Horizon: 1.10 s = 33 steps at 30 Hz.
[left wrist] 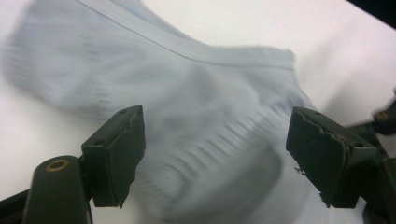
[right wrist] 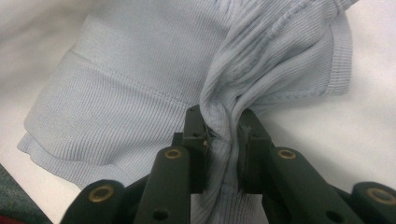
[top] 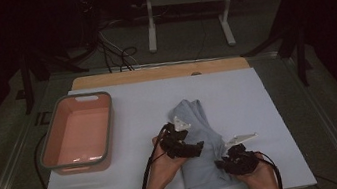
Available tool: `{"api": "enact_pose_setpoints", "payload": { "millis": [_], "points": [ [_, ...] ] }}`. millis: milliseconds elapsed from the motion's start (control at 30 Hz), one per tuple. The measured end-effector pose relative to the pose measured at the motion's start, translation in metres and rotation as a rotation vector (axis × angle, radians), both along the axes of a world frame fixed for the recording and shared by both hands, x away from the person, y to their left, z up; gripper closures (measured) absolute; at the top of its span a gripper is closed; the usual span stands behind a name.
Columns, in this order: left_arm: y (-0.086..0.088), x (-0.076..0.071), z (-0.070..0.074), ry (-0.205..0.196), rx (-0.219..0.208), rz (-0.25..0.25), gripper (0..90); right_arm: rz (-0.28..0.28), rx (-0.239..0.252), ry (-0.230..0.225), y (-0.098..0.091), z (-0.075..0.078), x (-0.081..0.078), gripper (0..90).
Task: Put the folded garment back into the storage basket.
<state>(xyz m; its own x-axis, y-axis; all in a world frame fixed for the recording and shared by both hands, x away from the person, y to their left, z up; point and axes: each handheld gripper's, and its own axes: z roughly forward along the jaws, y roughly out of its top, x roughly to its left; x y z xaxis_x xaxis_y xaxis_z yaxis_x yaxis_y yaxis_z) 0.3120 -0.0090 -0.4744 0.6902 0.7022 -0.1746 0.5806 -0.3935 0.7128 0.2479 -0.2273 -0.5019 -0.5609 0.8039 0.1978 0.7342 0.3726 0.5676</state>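
A pale blue ribbed garment (top: pixel 199 145) lies folded on the white table cover (top: pixel 238 99), near its front edge. My left gripper (top: pixel 187 147) hovers over the garment's left part with its jaws wide apart; the cloth (left wrist: pixel 205 107) lies below them, untouched by the pads (left wrist: pixel 119 149). My right gripper (top: pixel 227 162) sits at the garment's lower right corner. Its jaws are shut on a bunched fold of the ribbed cloth (right wrist: pixel 224 126), which rises pinched between the pads (right wrist: pixel 196 135).
A salmon-pink tub with a grey rim (top: pixel 81 133) stands at the table's left side, with nothing in it. A wooden board edge (top: pixel 158 72) runs along the back of the cover. White stand legs (top: pixel 183 6) and cables lie on the floor behind.
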Motion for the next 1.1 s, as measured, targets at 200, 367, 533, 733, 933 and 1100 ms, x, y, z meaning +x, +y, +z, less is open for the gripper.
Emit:
{"api": "enact_pose_setpoints", "payload": {
  "millis": [200, 367, 533, 733, 933, 1100],
  "points": [
    [0.016, 0.017, 0.006, -0.007, -0.023, 0.064, 20.0, 0.009, -0.011, -0.008, 0.0, 0.0, 0.0, 77.3],
    [0.023, 0.032, 0.007, -0.009, -0.02, 0.1, 20.1, 0.015, -0.009, -0.012, 0.0, 0.0, 0.0, 77.1],
    [0.025, 0.044, 0.003, 0.002, -0.016, 0.121, 20.4, 0.021, -0.019, -0.021, 0.0, 0.0, -0.001, 76.9],
    [0.022, 0.055, -0.004, 0.019, -0.003, 0.127, 20.8, 0.025, -0.017, -0.021, 0.0, 0.0, -0.001, 76.8],
    [0.017, 0.069, -0.017, 0.074, -0.011, 0.139, 21.3, 0.027, -0.016, -0.019, 0.0, 0.0, -0.001, 76.6],
    [0.009, 0.075, -0.025, 0.1, 0.014, 0.133, 19.7, 0.028, -0.021, -0.021, 0.0, 0.0, -0.001, 76.5]
  ]
}}
